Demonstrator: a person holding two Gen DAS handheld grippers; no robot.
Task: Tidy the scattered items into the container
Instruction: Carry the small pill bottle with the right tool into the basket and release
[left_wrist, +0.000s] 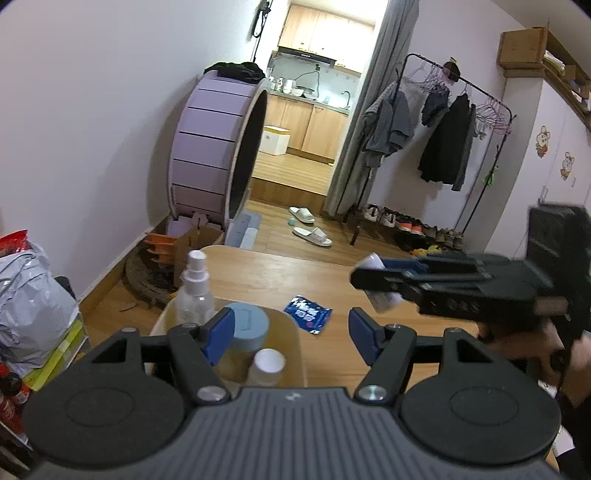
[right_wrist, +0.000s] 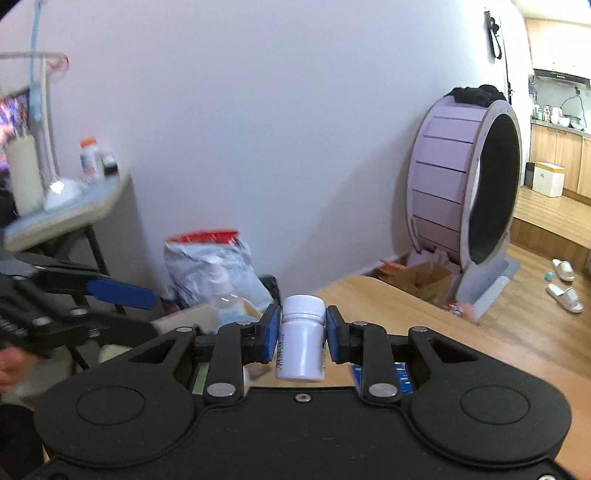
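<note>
My left gripper (left_wrist: 291, 334) stands open over a pale beige container (left_wrist: 300, 352) on the wooden table (left_wrist: 258, 273). In the container are a clear spray bottle (left_wrist: 194, 291), a round grey-blue jar (left_wrist: 248, 325) and a white-capped bottle (left_wrist: 269, 363). A blue packet (left_wrist: 308, 314) lies on the table just right of the container. My right gripper (right_wrist: 301, 332) is shut on a white pill bottle (right_wrist: 301, 347), held upright above the table. In the left wrist view the right gripper (left_wrist: 369, 275) hangs right of the packet, carrying the bottle. A blue finger (right_wrist: 122, 290) of the left gripper shows at left.
A large purple wheel (left_wrist: 218, 147) stands against the wall beyond the table. A clothes rack (left_wrist: 443, 122) with shoes beneath is at the right. A grey plastic bag (left_wrist: 29, 306) sits left of the table. A side table (right_wrist: 66, 206) with bottles stands farther left.
</note>
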